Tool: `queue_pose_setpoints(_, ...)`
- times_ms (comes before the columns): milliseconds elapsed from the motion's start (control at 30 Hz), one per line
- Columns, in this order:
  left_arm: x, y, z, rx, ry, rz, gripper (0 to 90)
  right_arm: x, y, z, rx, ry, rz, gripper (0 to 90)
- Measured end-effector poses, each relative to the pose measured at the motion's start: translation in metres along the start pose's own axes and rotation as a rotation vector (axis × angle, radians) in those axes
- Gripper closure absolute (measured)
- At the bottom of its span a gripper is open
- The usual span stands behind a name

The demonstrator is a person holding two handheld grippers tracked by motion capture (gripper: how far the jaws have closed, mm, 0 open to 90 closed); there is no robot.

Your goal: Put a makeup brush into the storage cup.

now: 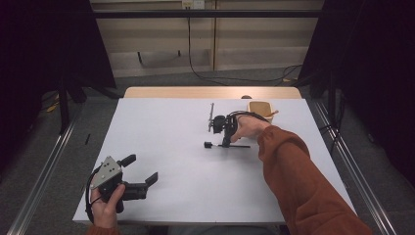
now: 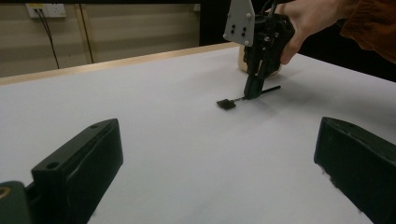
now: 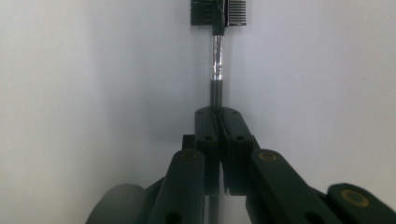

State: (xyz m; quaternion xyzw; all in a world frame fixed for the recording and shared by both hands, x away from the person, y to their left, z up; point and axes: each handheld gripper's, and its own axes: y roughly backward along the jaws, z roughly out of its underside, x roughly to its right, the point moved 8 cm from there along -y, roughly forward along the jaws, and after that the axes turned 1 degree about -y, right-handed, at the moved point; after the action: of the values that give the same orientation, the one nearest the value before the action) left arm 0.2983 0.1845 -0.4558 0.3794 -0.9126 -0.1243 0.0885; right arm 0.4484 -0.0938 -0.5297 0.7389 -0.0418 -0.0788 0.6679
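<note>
Black brow brush [image 3: 217, 28] lies on the table, handle clamped in the right claw [image 3: 218, 114].

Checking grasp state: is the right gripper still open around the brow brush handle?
No, the right gripper has its jaws shut on the brow brush handle.

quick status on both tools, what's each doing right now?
Left tool: open, holding nothing, hovering over the white table.
Right tool: closed on the handle of the brow brush, which lies on the table.
</note>
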Motion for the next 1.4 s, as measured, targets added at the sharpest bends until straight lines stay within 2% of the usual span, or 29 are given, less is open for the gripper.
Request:
queue_pose_setpoints(333, 0.000, 0.000, 0.000, 0.000, 0.000, 0.000, 1.3, 0.001, 0.001, 0.002, 0.018, -0.042, -0.016, 86.5)
queue_pose_setpoints(700, 0.000, 0.000, 0.000, 0.000, -0.001, -0.001, 1.3, 0.004, 0.011, 0.006, 0.059, -0.084, 0.005, 86.4)
queue_pose_setpoints(733, 0.000, 0.000, 0.000, 0.000, -0.001, -0.001, 1.3, 0.006, 0.013, 0.006, 0.062, -0.086, 0.028, 86.5)
queue_pose_setpoints(800, 0.000, 0.000, 0.000, 0.000, -0.003, -0.001, 1.3, 0.006, 0.018, 0.007, 0.075, -0.099, 0.029, 86.5)
queue_pose_setpoints(1000, 0.000, 0.000, 0.000, 0.000, -0.001, -0.003, 1.3, 0.009, 0.033, 0.008, 0.149, -0.143, 0.053, 86.5)
queue_pose_setpoints(1200, 0.000, 0.000, 0.000, -0.001, -0.002, -0.005, 1.3, 0.007, 0.040, 0.010, 0.218, -0.184, 0.051, 86.4)
queue_pose_setpoints(1267, 0.000, 0.000, 0.000, 0.000, -0.002, -0.003, 1.3, 0.009, 0.041, 0.013, 0.237, -0.208, 0.069, 86.4)
queue_pose_setpoints(1300, 0.000, 0.000, 0.000, 0.000, -0.005, -0.004, 1.3, 0.009, 0.042, 0.015, 0.241, -0.213, 0.067, 86.4)
queue_pose_setpoints(1400, -0.001, 0.001, 0.000, 0.003, 0.000, -0.005, 1.3, 0.008, 0.046, 0.015, 0.278, -0.218, 0.099, 86.4)
